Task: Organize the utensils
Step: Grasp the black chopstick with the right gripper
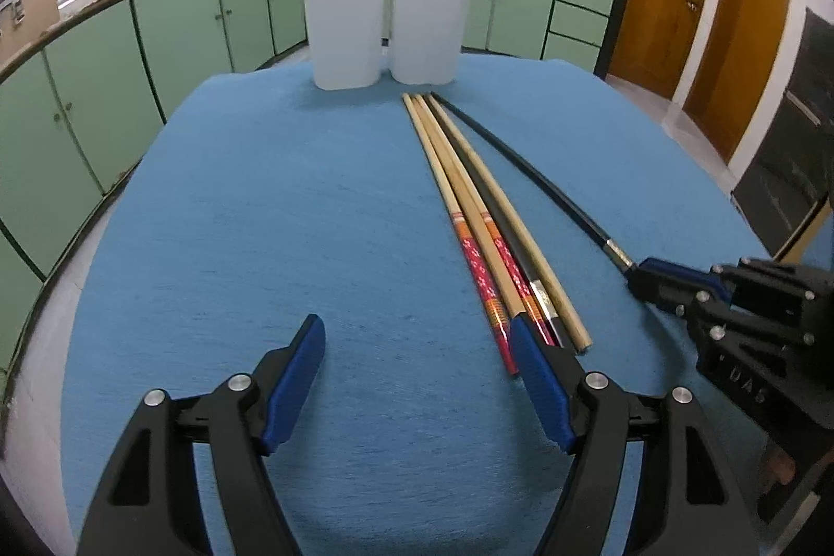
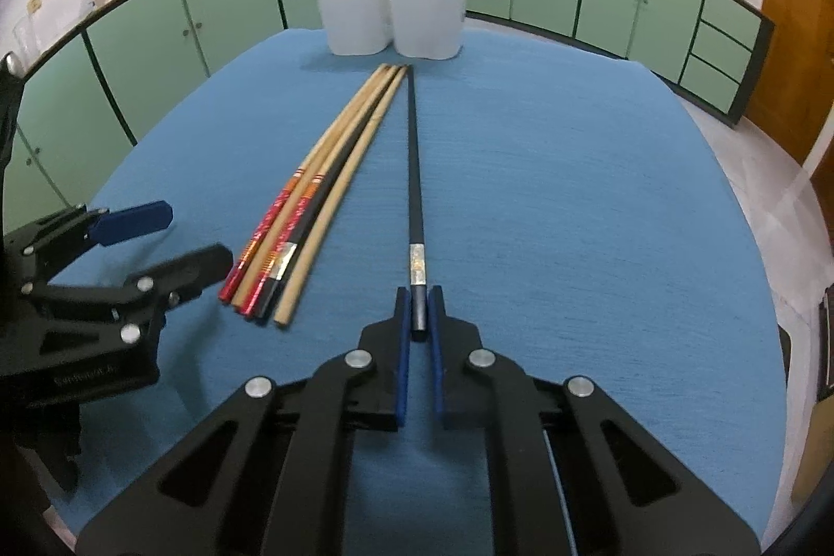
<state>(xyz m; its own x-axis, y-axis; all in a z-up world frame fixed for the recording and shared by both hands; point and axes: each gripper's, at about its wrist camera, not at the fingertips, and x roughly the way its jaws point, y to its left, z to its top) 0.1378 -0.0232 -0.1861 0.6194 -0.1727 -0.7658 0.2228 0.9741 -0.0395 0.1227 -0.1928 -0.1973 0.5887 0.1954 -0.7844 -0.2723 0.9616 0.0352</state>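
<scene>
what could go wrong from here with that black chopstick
The right tool is shut on the black chopstick only at its very end, so the long free length could swing or slip on lifting. The open left tool has one finger against the chopstick bundle and could scatter it.

The left gripper (image 1: 417,347) stands with jaws wide apart above the blue table cover (image 1: 260,217), nothing between them. Its right blue pad (image 1: 542,384) overlaps the near ends of the chopstick bundle (image 1: 485,233), which comprises wooden, red-patterned and black sticks lying side by side. To the right, the right gripper (image 1: 638,277) is clamped on the near end of a single black chopstick (image 1: 526,162), which lies apart from the bundle. A white two-compartment holder (image 1: 383,24) stands at the far table edge, with utensils protruding.
</scene>
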